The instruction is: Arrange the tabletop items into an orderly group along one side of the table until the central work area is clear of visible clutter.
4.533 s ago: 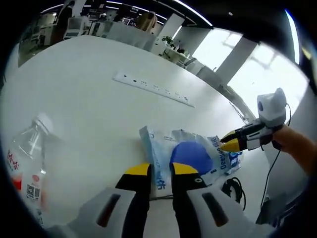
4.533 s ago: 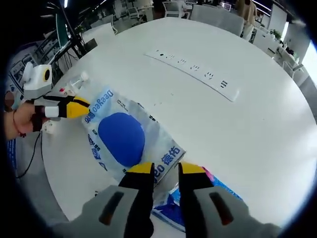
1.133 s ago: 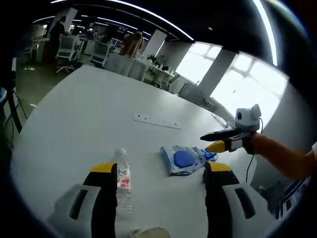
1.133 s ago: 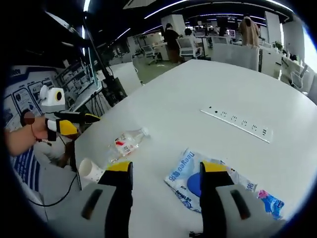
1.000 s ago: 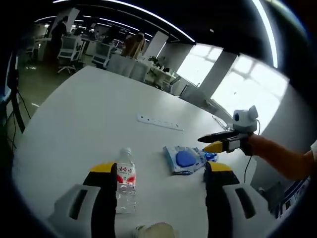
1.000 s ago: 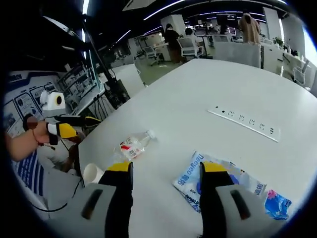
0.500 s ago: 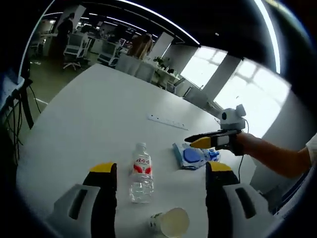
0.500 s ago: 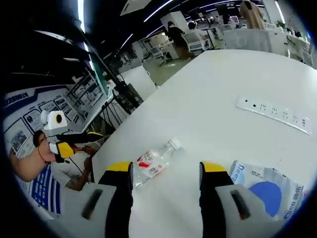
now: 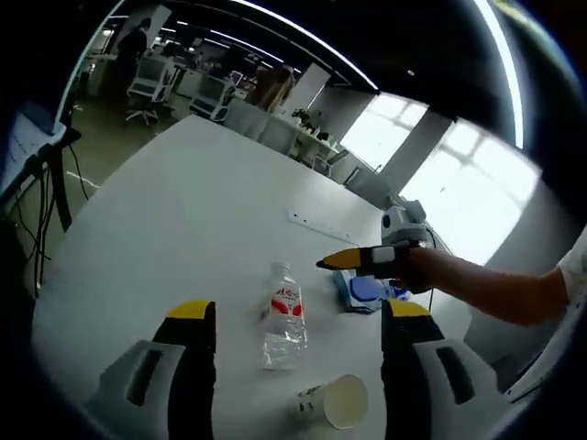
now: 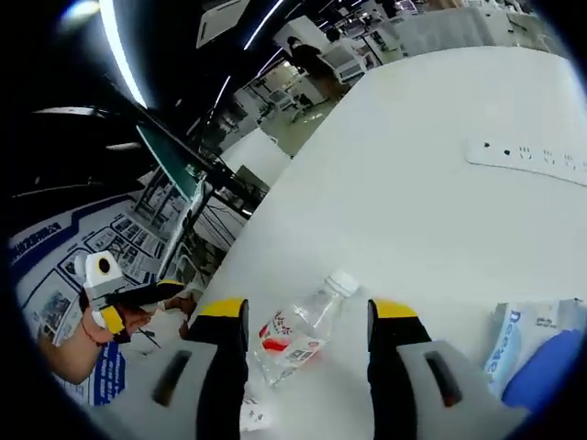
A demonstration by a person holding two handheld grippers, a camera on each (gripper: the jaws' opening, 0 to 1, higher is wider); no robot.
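A clear water bottle [image 9: 284,317] with a red label lies on its side on the white table [image 9: 174,229]. A paper cup [image 9: 336,401] lies tipped over nearer to me. My left gripper [image 9: 300,312] hangs open above the table, with the bottle showing between its jaws. A blue-and-white plastic pack [image 9: 371,291] lies past the bottle. My right gripper [image 9: 325,264] reaches in over that pack. In the right gripper view, the right gripper [image 10: 309,310] is open above the bottle [image 10: 303,332]. The pack [image 10: 537,353] lies to the right, and the left gripper [image 10: 176,288] is off the table's edge at the left.
A white power strip [image 9: 321,223] [image 10: 530,156] lies flat on the table farther out. The table's curved edge [image 10: 275,188] drops to the floor, with desks, chairs and cables beyond. A person's arm [image 9: 486,295] holds the right gripper.
Both views have swung from the blue pack towards the bottle, which now shows between each pair of jaws. The right gripper has reached over the pack towards the bottle. Both grippers, shut earliest on, have opened.
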